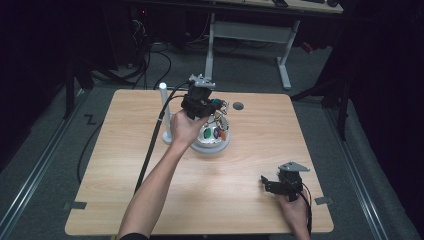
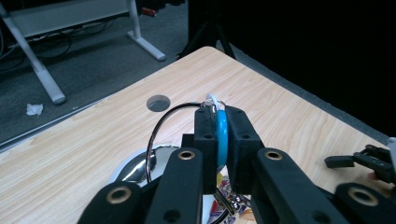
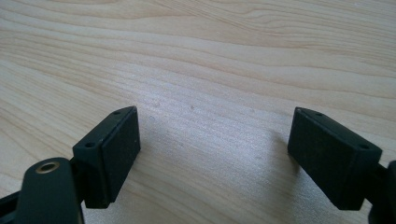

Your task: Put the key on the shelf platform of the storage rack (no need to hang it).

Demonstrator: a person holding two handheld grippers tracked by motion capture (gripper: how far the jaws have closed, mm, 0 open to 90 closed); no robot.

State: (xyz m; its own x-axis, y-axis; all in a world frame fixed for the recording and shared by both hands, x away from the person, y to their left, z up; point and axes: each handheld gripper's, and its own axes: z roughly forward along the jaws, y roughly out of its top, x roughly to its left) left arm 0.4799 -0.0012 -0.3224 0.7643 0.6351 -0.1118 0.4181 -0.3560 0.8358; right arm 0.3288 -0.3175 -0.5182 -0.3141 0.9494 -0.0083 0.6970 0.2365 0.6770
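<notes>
Blue ring (image 2: 221, 135) clamped in left gripper (image 2: 221, 122); right gripper (image 3: 215, 154) jaws apart

Grey carpet floor (image 1: 250, 70), white-legged desk (image 1: 250, 30) behind, dark rm.

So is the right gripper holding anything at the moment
No, the right gripper has its jaws spread wide apart, with nothing but bare wooden table between them.

Pale wood-grain table (image 3: 201, 56) with a smooth matt face, matt black plastic jaws, glossy blue ring (image 2: 221, 135) (plastic-looking), shiny chrome bowl (image 2: 140, 167), thin black wire loop (image 2: 159, 128)
</notes>
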